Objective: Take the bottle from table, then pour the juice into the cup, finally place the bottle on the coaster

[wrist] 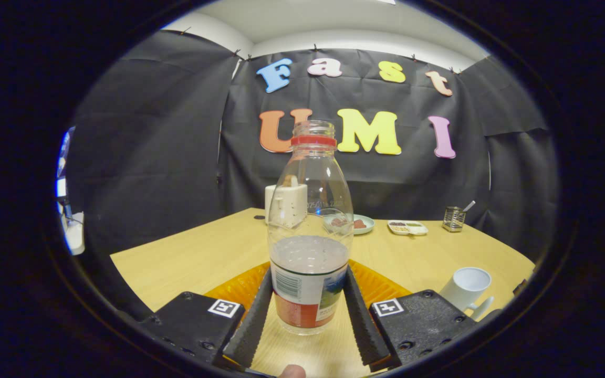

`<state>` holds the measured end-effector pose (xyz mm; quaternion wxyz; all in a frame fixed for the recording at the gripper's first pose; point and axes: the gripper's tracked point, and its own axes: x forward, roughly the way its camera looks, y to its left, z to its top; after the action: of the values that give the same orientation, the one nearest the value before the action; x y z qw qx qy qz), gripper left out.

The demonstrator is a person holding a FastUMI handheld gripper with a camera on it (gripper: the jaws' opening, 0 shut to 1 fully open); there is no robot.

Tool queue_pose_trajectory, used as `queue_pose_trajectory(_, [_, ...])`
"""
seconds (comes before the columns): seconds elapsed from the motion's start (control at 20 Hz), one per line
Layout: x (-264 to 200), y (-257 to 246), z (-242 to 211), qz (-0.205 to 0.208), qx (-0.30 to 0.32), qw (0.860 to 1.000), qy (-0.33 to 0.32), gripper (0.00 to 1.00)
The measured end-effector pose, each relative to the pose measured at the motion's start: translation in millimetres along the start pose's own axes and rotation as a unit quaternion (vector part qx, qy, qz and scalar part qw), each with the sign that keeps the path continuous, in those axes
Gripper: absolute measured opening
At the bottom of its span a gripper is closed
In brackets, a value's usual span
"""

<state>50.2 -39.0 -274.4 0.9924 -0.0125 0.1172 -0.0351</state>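
A clear plastic bottle [310, 210] with a red neck ring, no cap and a printed label stands upright between my fingers. A pale liquid fills roughly its lower third. My gripper [308, 273] is shut on the bottle, with both fingers pressing its sides at label height. An orange ridged coaster [386, 286] shows on either side of the fingers, under or just behind the bottle's base. I cannot tell whether the base touches it. A white cup [465, 286] with a handle stands on the table to the right of my right finger.
The wooden table [187, 257] runs back to the black cloth wall. At its far side stand a white box [287, 205], a small plate of food [357, 224], a divided snack dish [407, 227] and a wire holder [453, 218]. A person's fingertip [292, 371] shows behind the fingers.
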Motion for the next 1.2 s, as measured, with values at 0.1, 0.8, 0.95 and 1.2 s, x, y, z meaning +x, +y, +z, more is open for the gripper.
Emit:
queue_pose_trajectory(0.1, [-1, -3, -5, 0.003, 0.011, 1.000, 0.017, 0.77])
queue_pose_trajectory(0.8, [-11, -27, -2, 0.056, 0.396, 0.916, 0.004, 0.75])
queue_pose_trajectory(0.95, [-12, -31, -3, 0.057, 0.457, 0.888, 0.003, 0.75])
queue_pose_trajectory(1.2, [-11, -30, -8, 0.057, 0.540, 0.840, -0.001, 0.74])
